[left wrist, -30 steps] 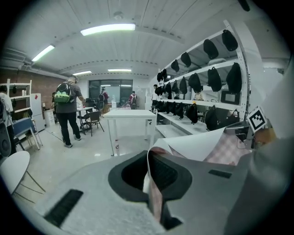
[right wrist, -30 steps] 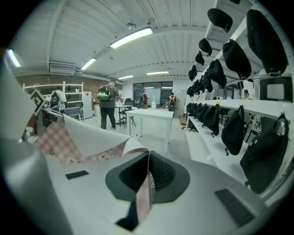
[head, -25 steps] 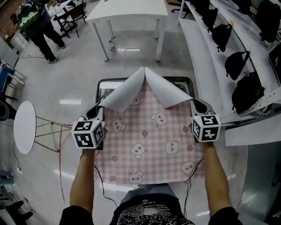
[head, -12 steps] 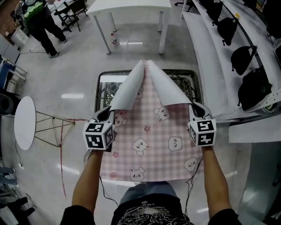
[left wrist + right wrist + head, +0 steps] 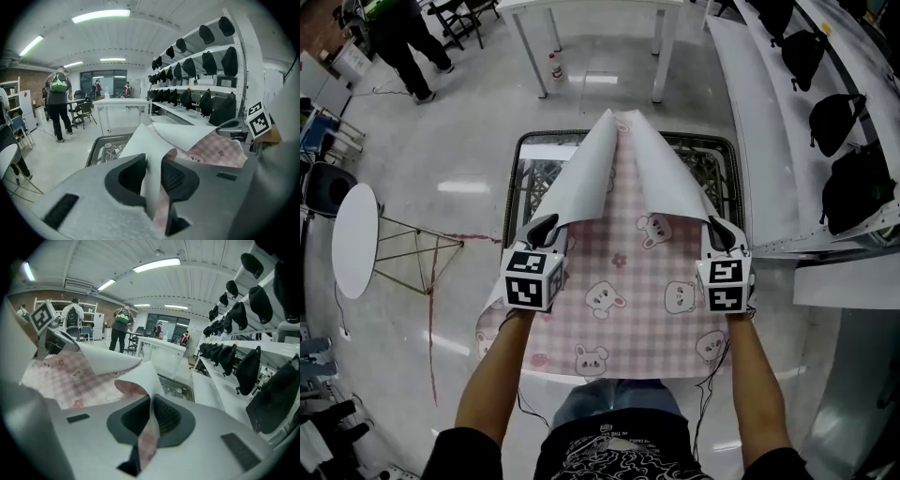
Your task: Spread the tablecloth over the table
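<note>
A pink checked tablecloth (image 5: 628, 286) with bear prints lies over a black-framed table (image 5: 514, 187). Its two far corners are folded back towards me, white underside up. My left gripper (image 5: 551, 232) is at the left folded corner. In the left gripper view its jaws (image 5: 151, 171) have just been opening, and the cloth hangs loosely in the gap between them. My right gripper (image 5: 720, 232) holds the right folded corner. In the right gripper view the gripper (image 5: 151, 416) is shut, with the cloth pinched thin between its pads.
A round white side table (image 5: 354, 239) stands on the left. At the right runs a long shelf with black bags (image 5: 834, 112). Farther off are a white table (image 5: 591, 7), a bottle (image 5: 554, 66) on the floor and a person (image 5: 403, 37).
Both grippers have sunk and moved away from me with the cloth corners. The cloth now lies lower and flatter, and its left edge hangs over the table's side.
</note>
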Available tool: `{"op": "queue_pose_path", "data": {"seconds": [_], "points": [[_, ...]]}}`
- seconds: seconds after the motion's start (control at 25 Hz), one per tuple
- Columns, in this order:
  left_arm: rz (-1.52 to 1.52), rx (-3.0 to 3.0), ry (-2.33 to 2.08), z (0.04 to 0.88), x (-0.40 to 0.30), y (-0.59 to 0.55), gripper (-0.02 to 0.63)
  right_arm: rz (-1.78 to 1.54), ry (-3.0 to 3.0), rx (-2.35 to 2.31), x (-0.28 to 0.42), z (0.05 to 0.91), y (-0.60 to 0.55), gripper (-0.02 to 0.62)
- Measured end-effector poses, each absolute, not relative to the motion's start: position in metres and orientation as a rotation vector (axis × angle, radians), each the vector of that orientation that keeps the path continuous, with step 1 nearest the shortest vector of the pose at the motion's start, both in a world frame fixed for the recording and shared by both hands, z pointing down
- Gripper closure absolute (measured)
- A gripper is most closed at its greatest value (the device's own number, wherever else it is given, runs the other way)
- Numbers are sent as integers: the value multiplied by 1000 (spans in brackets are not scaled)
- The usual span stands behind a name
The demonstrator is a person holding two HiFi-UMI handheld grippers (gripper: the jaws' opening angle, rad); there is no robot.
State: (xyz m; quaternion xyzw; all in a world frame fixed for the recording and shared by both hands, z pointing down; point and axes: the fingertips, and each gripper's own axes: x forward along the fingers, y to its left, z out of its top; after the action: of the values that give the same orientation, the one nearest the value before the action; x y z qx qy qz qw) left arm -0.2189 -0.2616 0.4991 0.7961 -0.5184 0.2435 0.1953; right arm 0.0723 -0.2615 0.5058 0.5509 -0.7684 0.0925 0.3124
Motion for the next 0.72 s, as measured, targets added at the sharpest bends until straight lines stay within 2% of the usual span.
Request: {"op": "queue_pose_path", "data": {"seconds": [0.12, 0.2, 0.28, 0.4, 0.44, 0.56, 0.68, 0.72], "points": [[728, 2240, -1445, 502, -218, -257, 521, 232, -2012, 1464, 74, 505, -262, 569], [740, 2241, -1435, 502, -219, -255, 486, 227, -2011, 1463, 71, 504, -263, 556], [734, 2239, -1437, 501, -221, -255, 447, 228, -2023, 1447, 65, 504, -263, 502], [728, 2233, -1454, 497, -221, -255, 405, 217, -2045, 1412, 59, 501, -265, 373], [726, 2231, -1464, 494, -221, -255, 387, 208, -2051, 1405, 58, 500, -266, 355], [694, 2232, -1491, 487, -221, -256, 294, 195, -2072, 1388, 55, 497, -268, 321], [660, 2246, -1496, 481, -219, -256, 282, 192, -2085, 1377, 54, 496, -271, 311], [638, 2260, -1497, 477, -217, -257, 257, 192, -2087, 1376, 54, 496, -271, 308]]}}
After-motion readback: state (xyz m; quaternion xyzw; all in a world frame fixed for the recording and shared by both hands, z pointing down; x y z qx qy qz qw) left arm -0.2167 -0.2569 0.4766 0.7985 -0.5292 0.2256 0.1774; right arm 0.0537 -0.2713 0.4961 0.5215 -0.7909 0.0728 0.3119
